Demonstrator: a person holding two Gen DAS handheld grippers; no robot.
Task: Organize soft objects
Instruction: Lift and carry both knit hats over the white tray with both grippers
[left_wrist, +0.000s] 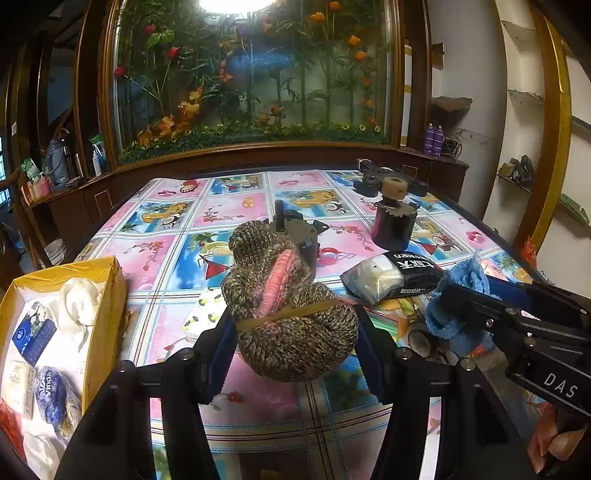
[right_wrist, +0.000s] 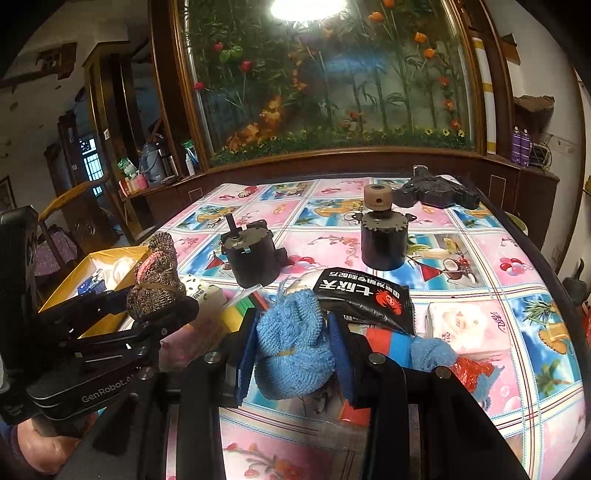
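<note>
Mid-transfer, left gripper (left_wrist: 295, 328) pinches brown knit roll (left_wrist: 291, 314) above tablecloth (left_wrist: 258, 410); right gripper (right_wrist: 291, 354) pinches blue knit bundle (right_wrist: 291, 350). Next, presumably: carry toward yellow box (left_wrist: 107, 280) at nine o'clock.

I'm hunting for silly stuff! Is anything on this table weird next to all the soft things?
Yes. Two hard black motors stand on the flowery tablecloth among soft things like the tissue pack. They look out of place. Nothing looks spilled or broken.
</note>
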